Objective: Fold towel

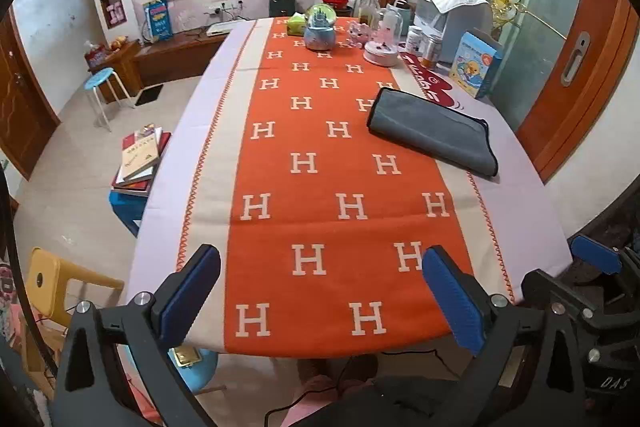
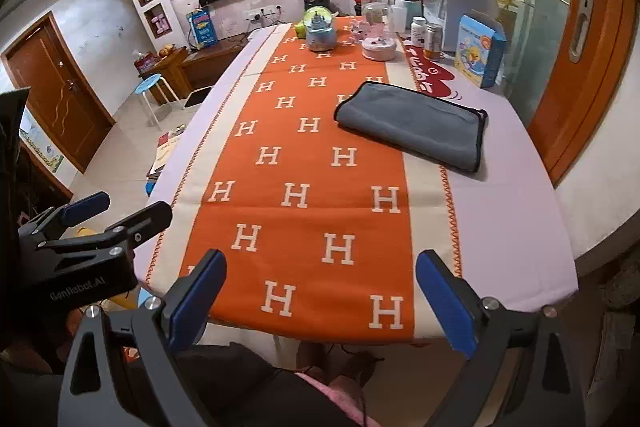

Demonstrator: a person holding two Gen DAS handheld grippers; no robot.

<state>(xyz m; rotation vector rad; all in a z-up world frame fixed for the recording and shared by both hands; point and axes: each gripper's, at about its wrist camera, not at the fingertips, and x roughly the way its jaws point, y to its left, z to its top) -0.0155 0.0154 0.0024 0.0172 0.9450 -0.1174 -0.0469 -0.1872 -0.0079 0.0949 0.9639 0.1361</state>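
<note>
A grey towel [image 1: 432,129] with a dark edge lies folded flat on the right part of the table, partly on the orange runner; it also shows in the right wrist view [image 2: 412,125]. My left gripper [image 1: 320,291] is open and empty, held back over the table's near edge, far from the towel. My right gripper [image 2: 320,295] is open and empty, also at the near edge. The right gripper shows at the right of the left wrist view [image 1: 596,259], and the left gripper at the left of the right wrist view [image 2: 120,211].
The table [image 1: 168,227] has an orange H-patterned runner [image 1: 344,207]. At its far end stand a snow globe [image 1: 320,27], bottles, jars, a blue box [image 1: 476,65] and a water dispenser [image 1: 452,11]. Books on a blue stool [image 1: 140,159] and a yellow stool [image 1: 56,287] stand left.
</note>
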